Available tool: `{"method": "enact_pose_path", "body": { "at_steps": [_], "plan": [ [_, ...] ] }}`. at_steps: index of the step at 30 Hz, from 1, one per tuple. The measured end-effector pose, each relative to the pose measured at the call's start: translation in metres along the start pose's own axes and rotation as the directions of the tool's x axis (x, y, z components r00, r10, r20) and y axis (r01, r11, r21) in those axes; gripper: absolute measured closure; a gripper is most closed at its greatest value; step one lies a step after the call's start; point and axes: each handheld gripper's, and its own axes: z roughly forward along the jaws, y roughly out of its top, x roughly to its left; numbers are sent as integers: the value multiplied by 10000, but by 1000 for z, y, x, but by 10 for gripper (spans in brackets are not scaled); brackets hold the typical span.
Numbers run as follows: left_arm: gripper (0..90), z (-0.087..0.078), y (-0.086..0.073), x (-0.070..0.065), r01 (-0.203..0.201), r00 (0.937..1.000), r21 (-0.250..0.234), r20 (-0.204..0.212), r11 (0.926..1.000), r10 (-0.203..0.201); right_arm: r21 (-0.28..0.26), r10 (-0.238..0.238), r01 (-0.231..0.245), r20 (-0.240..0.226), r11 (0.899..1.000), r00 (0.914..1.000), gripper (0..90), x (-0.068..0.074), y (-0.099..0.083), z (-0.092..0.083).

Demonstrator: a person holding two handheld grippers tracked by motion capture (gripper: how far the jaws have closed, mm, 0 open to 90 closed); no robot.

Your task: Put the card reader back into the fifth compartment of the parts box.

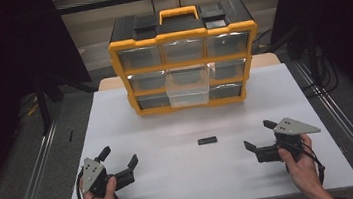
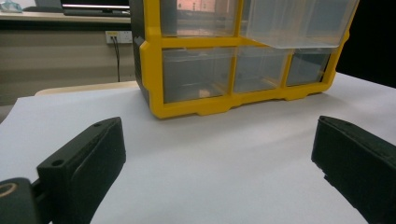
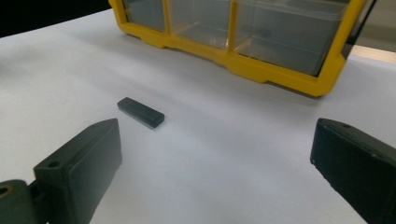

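The right gripper (image 1: 258,139) has its fingers (image 3: 77,165) spread wide with nothing between them, hovering low over the white surface (image 1: 173,175) at its near right. In the right gripper view a small black block (image 3: 140,112) lies flat on the surface just beyond the left-hand finger, ahead of the gap and apart from both fingers. In the high view the same black block (image 1: 207,140) sits near the middle of the surface, well to the left of the right gripper and closer to it than to the left one.

The left gripper (image 1: 118,156) is likewise spread open and holds nothing; its fingers (image 2: 81,161) frame bare surface in the left gripper view. It sits at the near left of the surface, well apart from the block. Each gripper is held by a hand (image 1: 304,165) that comes in from the near edge.

At the far side of the surface stands a yellow and black drawer cabinet (image 1: 184,56) with a yellow handle on top and three rows of clear drawers. One clear drawer (image 1: 188,90), the middle one of the middle row, is pulled out toward the person and overhangs the row below; the other drawers are pushed in. In the left gripper view the open drawer (image 2: 299,23) juts out at the upper right, above the bottom row.
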Motion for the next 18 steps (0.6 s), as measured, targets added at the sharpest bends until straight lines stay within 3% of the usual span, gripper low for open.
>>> {"method": "enact_pose_path", "body": {
  "at_steps": [6, 13, 18],
  "plan": [
    [30, 0, 0, 0, -28, 10000, 9, 15, 10000, 28, 329, -33, 44, -324, 9994, 9995, 22, -1, 5, 10],
    [30, -1, 0, 1, -73, 10000, 12, -38, 10000, 73, 629, -281, 319, -609, 9975, 9977, 14, 10, 13, 22],
    [30, -1, 0, 1, -94, 9999, 57, -49, 9999, 95, 1091, -271, 416, -1316, 9932, 9909, 18, 17, 17, 27]
  ]
}}
